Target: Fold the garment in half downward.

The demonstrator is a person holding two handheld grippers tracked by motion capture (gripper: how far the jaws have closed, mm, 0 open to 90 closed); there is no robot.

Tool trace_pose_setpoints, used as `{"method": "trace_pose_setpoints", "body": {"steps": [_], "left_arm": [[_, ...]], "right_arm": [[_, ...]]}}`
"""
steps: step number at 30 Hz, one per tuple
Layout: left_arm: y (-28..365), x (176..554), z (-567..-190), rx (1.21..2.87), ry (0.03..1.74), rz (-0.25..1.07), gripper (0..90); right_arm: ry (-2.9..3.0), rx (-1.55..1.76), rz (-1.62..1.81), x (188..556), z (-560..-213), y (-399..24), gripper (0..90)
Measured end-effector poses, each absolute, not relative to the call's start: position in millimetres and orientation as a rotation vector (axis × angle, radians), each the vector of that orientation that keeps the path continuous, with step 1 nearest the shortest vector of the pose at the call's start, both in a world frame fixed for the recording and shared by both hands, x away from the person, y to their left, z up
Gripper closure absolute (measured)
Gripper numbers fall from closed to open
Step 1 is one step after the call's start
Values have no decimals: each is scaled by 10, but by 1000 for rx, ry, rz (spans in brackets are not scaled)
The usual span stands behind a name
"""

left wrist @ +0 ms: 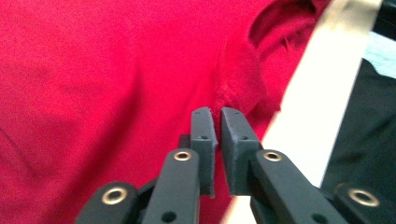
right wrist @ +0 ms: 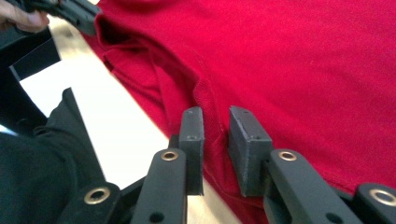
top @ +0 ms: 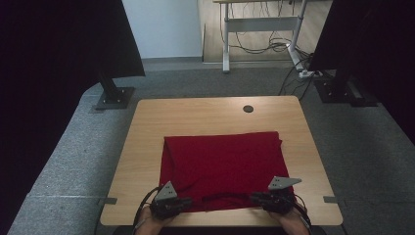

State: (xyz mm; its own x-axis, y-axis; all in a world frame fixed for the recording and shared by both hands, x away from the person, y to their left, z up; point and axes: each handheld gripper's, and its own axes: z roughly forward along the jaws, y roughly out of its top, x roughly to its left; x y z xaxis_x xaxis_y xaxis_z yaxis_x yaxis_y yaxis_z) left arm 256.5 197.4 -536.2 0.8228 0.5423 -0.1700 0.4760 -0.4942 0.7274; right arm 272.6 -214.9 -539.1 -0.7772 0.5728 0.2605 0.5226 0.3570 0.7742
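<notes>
High view: I see the red garment [top: 222, 169] spread flat on the wooden table [top: 147, 127], its near hem at 6 o'clock by the table edge. My left gripper [top: 185, 202] sits at the hem's 7 o'clock corner, my right gripper [top: 258, 198] at 5 o'clock. Left gripper view: jaws stand a narrow slit apart over the hem fold; no cloth is pinched between the pads. Right gripper view: jaws stand slightly wider, straddling a raised seam ridge; the pads flank the cloth without pressing it.
</notes>
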Motion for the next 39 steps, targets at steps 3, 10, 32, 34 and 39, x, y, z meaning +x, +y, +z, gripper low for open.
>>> {"method": "trace_pose_setpoints", "body": {"steps": [3, 10, 32, 34, 39], "left_arm": [[2054, 2602, -5211, 2148, 743, 155, 595], [2106, 3040, -5089, 2105, 828, 316, 359], [2015, 3287, -5533, 2159, 908, 460, 159], [1952, 3241, -5536, 2154, 928, 463, 159], [1821, 3137, -5539, 2149, 949, 456, 138]], "right_arm": [[2518, 1011, 1448, 2655, -5296, -2267, 696], [2392, 1108, 1323, 2804, -5242, -2349, 514], [2233, 1282, 964, 2986, -5575, -2449, 100], [2233, 1279, 967, 3012, -5577, -2462, 100], [2223, 1292, 963, 3145, -5577, -2521, 101]]}}
